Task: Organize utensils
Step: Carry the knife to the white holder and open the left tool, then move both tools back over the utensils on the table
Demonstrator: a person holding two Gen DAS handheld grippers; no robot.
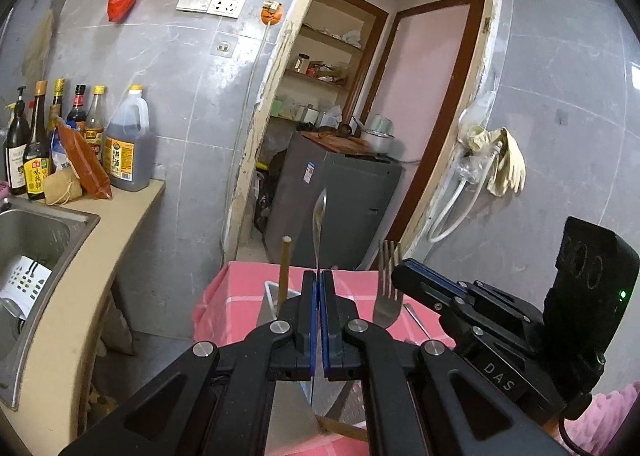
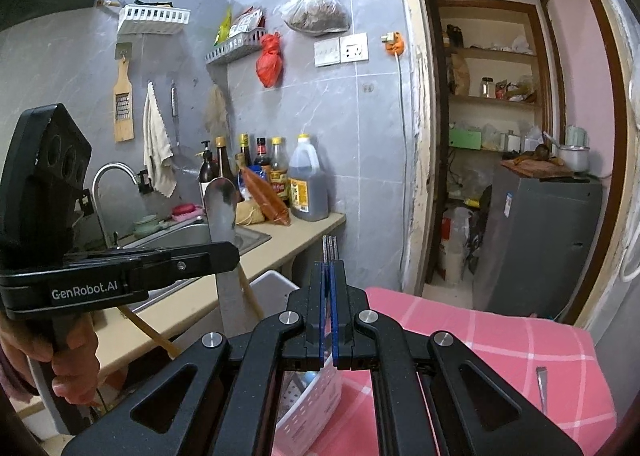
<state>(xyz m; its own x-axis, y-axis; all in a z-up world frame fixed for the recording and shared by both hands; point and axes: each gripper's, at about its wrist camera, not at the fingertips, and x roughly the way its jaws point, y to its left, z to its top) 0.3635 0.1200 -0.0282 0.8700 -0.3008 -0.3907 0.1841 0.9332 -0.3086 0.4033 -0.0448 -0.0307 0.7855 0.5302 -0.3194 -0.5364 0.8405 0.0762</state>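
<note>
My left gripper [image 1: 319, 276] is shut on a steel spoon [image 1: 319, 224], held upright and seen edge-on; in the right wrist view the spoon's bowl [image 2: 221, 202] rises above the left gripper [image 2: 228, 256]. My right gripper [image 2: 330, 268] is shut on a steel fork [image 2: 330, 247], tines up; in the left wrist view the fork [image 1: 387, 288] stands beside the right gripper [image 1: 404, 276]. Both are held above a pink checked table [image 2: 500, 344]. A white slotted utensil basket [image 2: 312, 400] lies under my right gripper. Wooden chopsticks [image 1: 285, 272] stand by it.
A counter [image 1: 80, 288] with a steel sink [image 1: 36, 240] and sauce bottles [image 1: 124, 144] is on the left. A grey cabinet [image 1: 340, 200] stands in the doorway ahead. Another utensil [image 2: 541, 388] lies on the pink cloth at the right.
</note>
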